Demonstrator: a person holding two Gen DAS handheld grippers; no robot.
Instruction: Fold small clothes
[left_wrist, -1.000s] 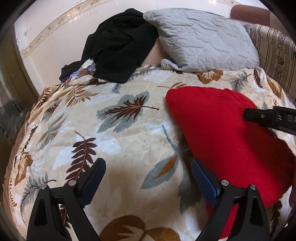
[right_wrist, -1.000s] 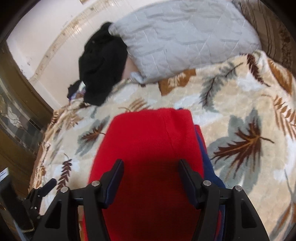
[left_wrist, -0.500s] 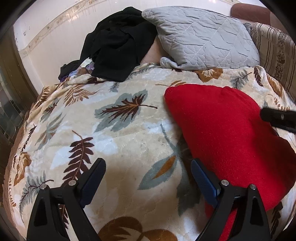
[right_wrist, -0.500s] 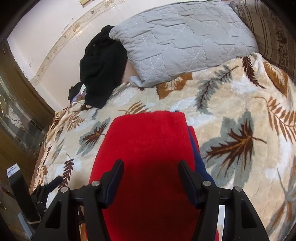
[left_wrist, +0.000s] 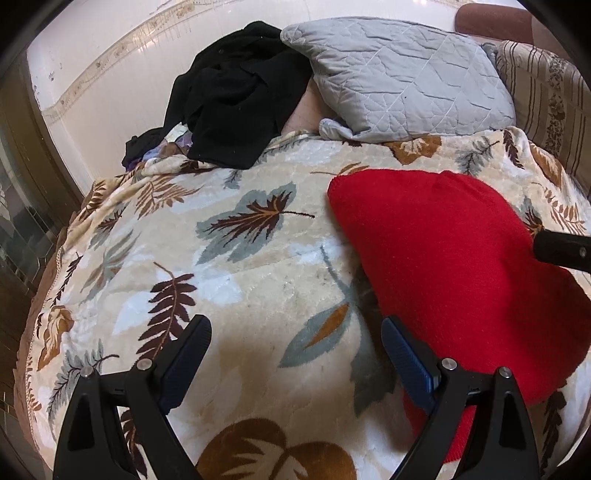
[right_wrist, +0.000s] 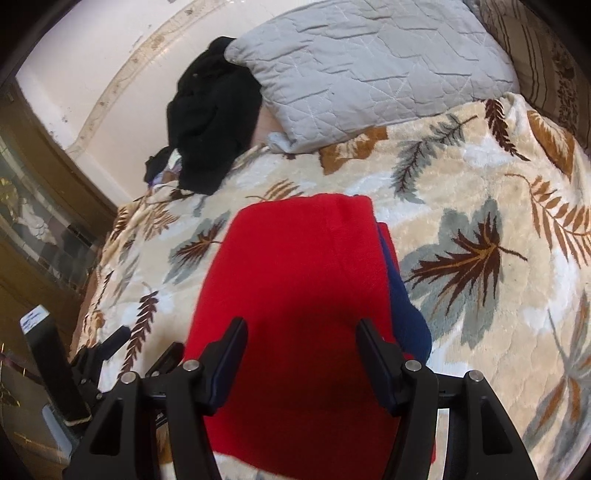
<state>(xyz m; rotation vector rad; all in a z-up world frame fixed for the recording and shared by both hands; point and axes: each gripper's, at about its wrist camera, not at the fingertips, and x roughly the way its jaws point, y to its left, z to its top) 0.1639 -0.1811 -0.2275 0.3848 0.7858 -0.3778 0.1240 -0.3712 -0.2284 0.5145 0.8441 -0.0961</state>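
A red knitted garment (left_wrist: 450, 254) lies folded flat on the leaf-patterned blanket (left_wrist: 243, 258); in the right wrist view (right_wrist: 295, 280) a dark blue part (right_wrist: 406, 310) shows along its right edge. My left gripper (left_wrist: 295, 347) is open and empty above bare blanket, just left of the garment's near corner. My right gripper (right_wrist: 301, 341) is open and empty, hovering over the garment's near half. The right gripper's fingertip (left_wrist: 561, 251) shows at the right edge of the left wrist view. The left gripper (right_wrist: 122, 343) shows at the lower left of the right wrist view.
A grey quilted pillow (left_wrist: 402, 77) and a pile of black clothes (left_wrist: 236, 103) lie at the head of the bed by the white wall. A striped cushion (left_wrist: 546, 110) is at the far right. The bed's left edge drops to dark flooring (left_wrist: 22, 229).
Both grippers have drawn back a little from the red garment, open and empty throughout. The right gripper's tip has slid further toward the right edge of the left wrist view. The garment lies still.
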